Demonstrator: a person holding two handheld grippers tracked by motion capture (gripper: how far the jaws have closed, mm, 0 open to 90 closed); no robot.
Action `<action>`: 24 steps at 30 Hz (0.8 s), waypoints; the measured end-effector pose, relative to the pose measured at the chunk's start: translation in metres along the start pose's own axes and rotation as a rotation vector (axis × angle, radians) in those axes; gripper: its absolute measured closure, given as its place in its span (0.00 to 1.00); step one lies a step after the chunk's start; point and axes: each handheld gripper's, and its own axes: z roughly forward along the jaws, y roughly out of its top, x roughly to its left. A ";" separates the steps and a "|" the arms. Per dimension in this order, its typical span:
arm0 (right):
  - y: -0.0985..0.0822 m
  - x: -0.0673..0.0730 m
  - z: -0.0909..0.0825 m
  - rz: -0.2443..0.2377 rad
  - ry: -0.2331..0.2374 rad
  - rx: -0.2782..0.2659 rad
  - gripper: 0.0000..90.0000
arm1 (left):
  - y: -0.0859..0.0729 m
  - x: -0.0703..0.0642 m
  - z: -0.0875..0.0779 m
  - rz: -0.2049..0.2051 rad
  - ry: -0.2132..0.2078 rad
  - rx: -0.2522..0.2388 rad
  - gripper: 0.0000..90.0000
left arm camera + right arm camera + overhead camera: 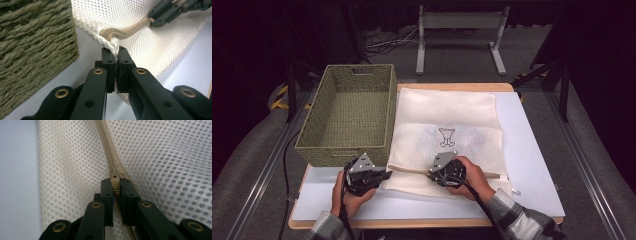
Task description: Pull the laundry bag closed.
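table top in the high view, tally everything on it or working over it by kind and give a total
Woven olive-green rectangular basket: 1
Cream-white mesh laundry bag with a beige zipper: 1
Black two-jaw grippers: 2, the left gripper shut on the bag's corner, the right gripper shut on the beige zipper pull
Total: 4

A fixed camera above the person's side looks forward and down across the whole tabletop, taking in the wicker basket and mesh laundry bag. The left gripper camera rides close behind its fingers, facing the bag's corner beside the basket, with the other gripper farther off. The right gripper camera sits tight over the zipper pull. All three share the bag's zipper edge.
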 end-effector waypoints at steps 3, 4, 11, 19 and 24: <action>-0.004 -0.001 -0.003 0.007 0.002 0.004 0.91 | 0.000 -0.001 0.000 0.000 0.001 0.002 0.97; -0.005 -0.001 -0.004 0.007 -0.001 0.003 0.91 | 0.000 -0.001 0.000 0.002 0.003 0.003 0.97; -0.014 -0.003 -0.013 0.015 -0.009 0.006 0.91 | 0.000 -0.001 0.000 0.009 0.005 0.005 0.97; -0.023 -0.005 -0.021 0.029 -0.014 0.013 0.91 | 0.000 -0.001 0.000 0.017 0.011 0.009 0.97; -0.030 -0.007 -0.027 0.036 -0.019 0.018 0.91 | 0.000 -0.002 0.000 0.017 0.009 0.011 0.97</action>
